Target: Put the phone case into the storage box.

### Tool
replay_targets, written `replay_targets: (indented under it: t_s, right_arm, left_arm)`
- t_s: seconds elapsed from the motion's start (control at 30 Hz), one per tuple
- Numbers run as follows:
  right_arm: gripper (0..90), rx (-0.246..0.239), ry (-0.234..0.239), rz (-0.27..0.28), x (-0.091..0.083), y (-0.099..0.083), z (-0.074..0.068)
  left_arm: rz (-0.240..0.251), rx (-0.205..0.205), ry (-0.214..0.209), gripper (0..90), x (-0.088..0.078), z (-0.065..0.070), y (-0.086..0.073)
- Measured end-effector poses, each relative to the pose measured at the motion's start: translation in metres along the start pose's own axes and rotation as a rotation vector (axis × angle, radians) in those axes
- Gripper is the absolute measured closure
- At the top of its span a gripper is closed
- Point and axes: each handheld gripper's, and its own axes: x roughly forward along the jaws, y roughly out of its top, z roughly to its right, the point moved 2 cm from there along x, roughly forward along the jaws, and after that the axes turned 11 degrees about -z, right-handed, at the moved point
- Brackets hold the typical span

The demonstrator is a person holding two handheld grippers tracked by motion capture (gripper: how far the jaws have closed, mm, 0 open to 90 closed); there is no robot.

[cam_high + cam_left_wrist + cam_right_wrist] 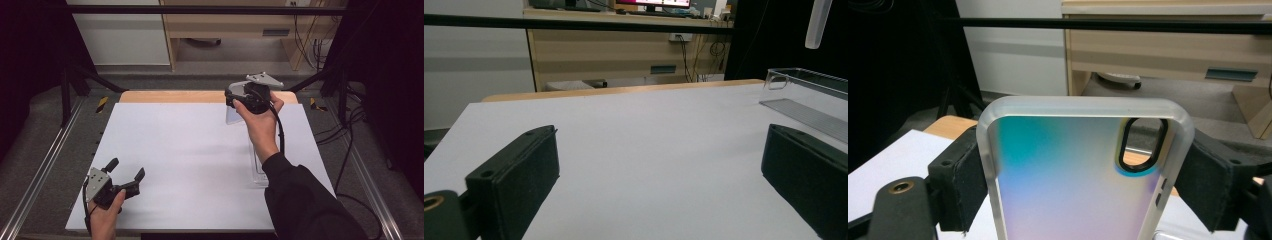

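The right hand-held gripper (pixel 239 101) is raised above the far right part of the tabletop (pixel 190 165), its jaws clamped on a phone case (pixel 1073 175), one pad on each long side. In the right gripper view the case stands between the pads with its camera cutout at the top right and its rounded top edge pointing away from the hand, so its long axis runs along the jaws, outward from the gripper. In the high view it hangs tilted, the free end toward the far edge of the tabletop.

The case looks like a thin shell with frosted, translucent rims and an iridescent back: light, somewhat flexible, and probably smooth enough to slide if squeezed loosely. A grip across the two long rims, as here, seems the sound one, since the rims are the stiffest part; pressing on the flat back or near the cutout would likely bend it. Too hard a squeeze could bow the sides inward.

A clear rack or tray (pixel 804 85) lies along the right edge of the tabletop, below the raised hand; what it is exactly I cannot tell, as it is transparent and partly hidden by the forearm.

The left hand-held gripper (pixel 125 172) rests at the near left corner, its jaws wide apart with nothing between them.
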Motion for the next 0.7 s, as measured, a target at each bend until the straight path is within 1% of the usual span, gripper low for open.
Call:
replay_targets:
  t_s: [0.03, 0.13, 0.17, 0.27, 0.33, 0.47, 0.63, 0.7]
  right_arm:
    - [17.6, -0.003, -0.006, 0.002, -0.001, 0.000, 0.003]
    - [17.6, 0.005, -0.026, 0.016, -0.002, 0.002, 0.013]
    - [17.5, 0.010, -0.033, 0.021, -0.001, 0.002, 0.016]
    - [17.6, 0.016, -0.056, 0.030, 0.004, 0.001, 0.027]
    - [17.6, 0.026, -0.071, 0.035, 0.007, 0.001, 0.033]
    - [17.6, 0.045, -0.092, 0.039, 0.012, 0.000, 0.045]
    - [17.6, 0.050, -0.124, 0.047, 0.015, -0.002, 0.057]
    - [17.6, 0.039, -0.144, 0.046, 0.017, -0.003, 0.060]
  left_arm:
    - [0.001, -0.005, 0.001, 1.7, 0.000, -0.001, 0.000]
    - [0.000, 0.003, 0.007, 1.5, 0.000, -0.001, 0.000]
    - [0.001, 0.000, 0.010, 1.3, 0.000, -0.002, 0.000]
    - [-0.002, 0.005, 0.012, 1.3, 0.000, -0.003, -0.001]
    - [-0.005, 0.006, 0.004, 1.3, 0.000, -0.003, -0.001]
    - [-0.010, 0.001, 0.003, 1.3, 0.001, -0.004, -0.002]
    - [-0.010, 0.007, -0.003, 1.3, 0.002, -0.003, -0.001]
    - [-0.009, 0.014, -0.005, 1.4, 0.002, -0.002, -0.001]
